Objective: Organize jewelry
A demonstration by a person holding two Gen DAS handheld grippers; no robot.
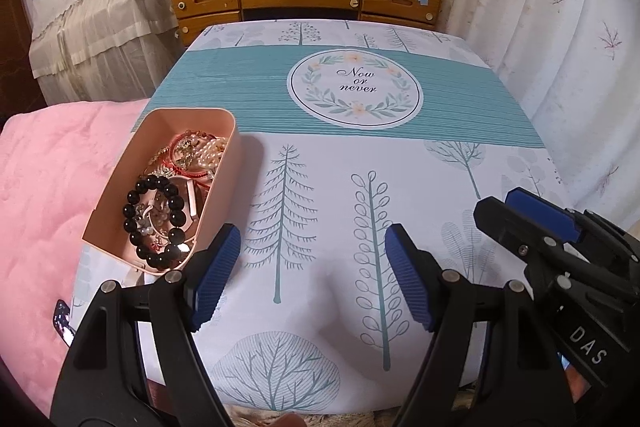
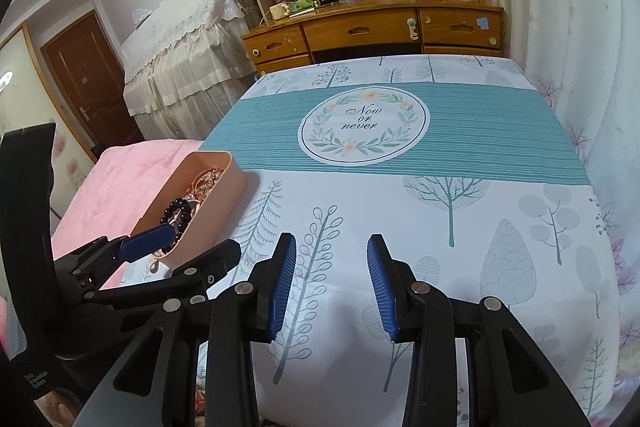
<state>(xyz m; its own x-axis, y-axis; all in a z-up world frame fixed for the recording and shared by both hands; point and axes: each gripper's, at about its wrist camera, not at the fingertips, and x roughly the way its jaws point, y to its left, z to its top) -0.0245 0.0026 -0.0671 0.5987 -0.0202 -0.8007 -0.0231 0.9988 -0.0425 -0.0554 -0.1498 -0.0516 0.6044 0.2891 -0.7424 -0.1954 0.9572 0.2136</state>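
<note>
Box: pink box (image 1: 224,163) at ten o'clock on the tablecloth (image 1: 328,195), jewelry heaped inside.
Bracelet: black bead bracelet (image 1: 160,219) on top; left wrist view shows it whole, right wrist view partly.
Left gripper (image 1: 312,275): jaws wide, holding nothing.
Right gripper (image 2: 332,287): jaws narrower, nothing between them.

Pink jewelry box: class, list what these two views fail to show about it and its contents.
- Left wrist view: the box bottom is hidden under the piled jewelry; pieces below the black bead bracelet are tangled and too small to name.
- Right wrist view: the left gripper covers the box's near end, and its near wall hides most of the contents.
- Both views: the box's underside and far outer walls are unseen.
</note>
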